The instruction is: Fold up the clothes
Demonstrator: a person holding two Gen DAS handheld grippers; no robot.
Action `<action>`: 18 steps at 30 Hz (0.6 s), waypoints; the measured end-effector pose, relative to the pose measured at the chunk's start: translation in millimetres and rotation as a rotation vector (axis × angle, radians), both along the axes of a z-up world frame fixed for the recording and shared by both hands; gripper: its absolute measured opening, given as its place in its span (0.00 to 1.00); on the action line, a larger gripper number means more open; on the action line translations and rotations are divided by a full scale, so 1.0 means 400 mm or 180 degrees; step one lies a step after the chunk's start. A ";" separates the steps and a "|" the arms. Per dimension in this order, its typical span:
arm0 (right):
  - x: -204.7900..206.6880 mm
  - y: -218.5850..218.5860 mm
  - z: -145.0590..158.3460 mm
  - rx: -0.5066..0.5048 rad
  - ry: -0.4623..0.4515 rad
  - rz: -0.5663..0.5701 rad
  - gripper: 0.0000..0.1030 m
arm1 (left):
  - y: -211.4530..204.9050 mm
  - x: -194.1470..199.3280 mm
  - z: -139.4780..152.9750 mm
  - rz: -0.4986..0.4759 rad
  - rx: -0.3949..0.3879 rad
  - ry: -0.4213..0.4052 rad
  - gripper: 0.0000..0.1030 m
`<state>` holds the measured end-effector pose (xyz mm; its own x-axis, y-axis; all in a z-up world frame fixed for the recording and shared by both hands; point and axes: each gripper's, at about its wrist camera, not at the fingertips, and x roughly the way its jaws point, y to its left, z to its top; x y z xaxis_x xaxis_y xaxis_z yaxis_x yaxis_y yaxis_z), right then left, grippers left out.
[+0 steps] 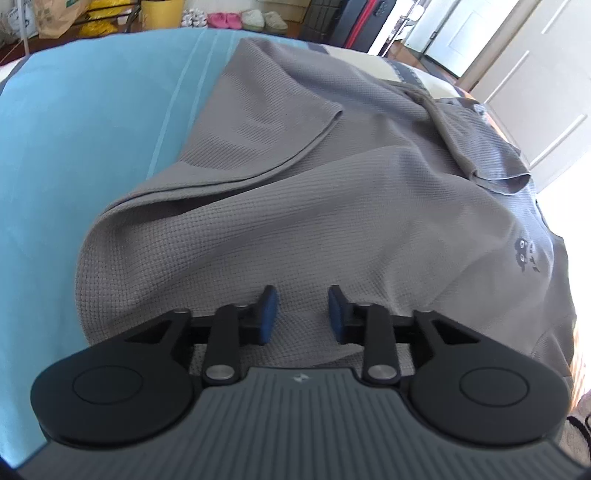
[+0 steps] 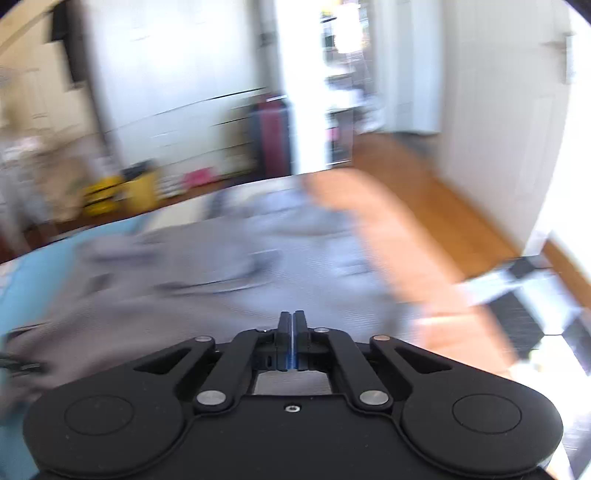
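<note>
A grey waffle-knit shirt (image 1: 295,184) lies on a bed, one side folded over its middle, with a small dark logo (image 1: 526,254) on the chest at the right. My left gripper (image 1: 302,310) hovers low over the shirt's near part, blue pads apart, with nothing pinched between them. In the right wrist view, which is blurred by motion, my right gripper (image 2: 292,332) has its jaws together and holds nothing. It sits above the grey shirt (image 2: 221,266).
A light blue sheet (image 1: 92,129) covers the bed to the left of the shirt; an orange band (image 2: 388,240) runs along its right side. Shoes (image 1: 229,20), a yellow bin (image 1: 162,13) and bags stand beyond the bed. White doors (image 1: 535,92) and wooden floor (image 2: 424,184) are on the right.
</note>
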<state>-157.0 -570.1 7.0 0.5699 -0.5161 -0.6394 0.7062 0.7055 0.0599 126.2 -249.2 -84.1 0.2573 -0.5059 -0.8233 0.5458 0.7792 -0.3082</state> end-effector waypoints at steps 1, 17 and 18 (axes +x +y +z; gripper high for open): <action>-0.036 -0.030 0.006 -0.0001 -0.0038 -0.0221 0.59 | -0.004 -0.010 0.009 -0.0060 -0.0026 -0.0042 0.35; -0.246 -0.157 -0.052 0.0845 -0.1032 -0.1003 0.79 | -0.222 -0.300 0.001 -0.1846 0.0489 -0.0395 0.63; -0.247 -0.163 -0.057 0.0892 -0.1006 -0.0985 0.79 | -0.231 -0.308 -0.009 -0.1895 0.0579 -0.0455 0.64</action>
<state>-255.9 -635.3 -15.9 0.6053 -0.5247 -0.5986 0.7960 0.3929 0.4604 2.8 -341.6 -87.8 0.0890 -0.4514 -0.8879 0.9273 0.3629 -0.0915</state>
